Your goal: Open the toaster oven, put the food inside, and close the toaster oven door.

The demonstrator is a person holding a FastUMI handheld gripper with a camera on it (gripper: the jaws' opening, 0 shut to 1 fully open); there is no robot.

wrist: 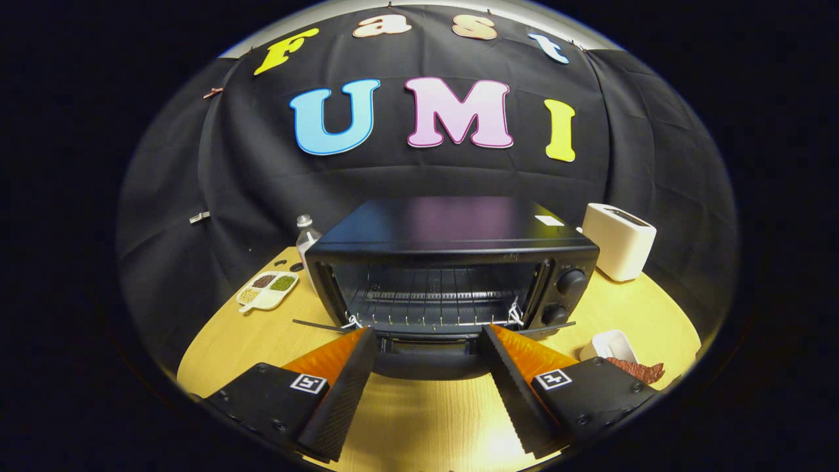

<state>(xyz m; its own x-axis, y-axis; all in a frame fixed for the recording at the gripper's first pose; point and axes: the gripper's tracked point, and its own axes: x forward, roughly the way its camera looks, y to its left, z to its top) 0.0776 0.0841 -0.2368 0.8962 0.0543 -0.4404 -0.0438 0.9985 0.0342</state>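
A: Looking at the toaster oven (452, 275), is its door (426, 357) down?
B: Yes, open, rack bare. Food (639, 371) waits beside a white dish (609, 345) on the bench (419, 419). The claw (429, 337) is spread wide, empty; loading and closing remain.

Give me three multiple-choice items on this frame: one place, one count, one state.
1. Where is the white toaster?
A. Beside the toaster oven's knob side
B. Inside the oven
C. Between the fingers

2. How many knobs show on the oven's front?
A. One
B. Two
C. Four

3. What state is the oven door in?
A. Shut
B. Removed
C. Folded down open

Answers:
1. A, it stands on the table next to the oven's control panel.
2. B, one knob sits above the other.
3. C, the rack inside is exposed and the door lies flat just ahead of the gripper, whose fingers are spread apart, holding nothing.
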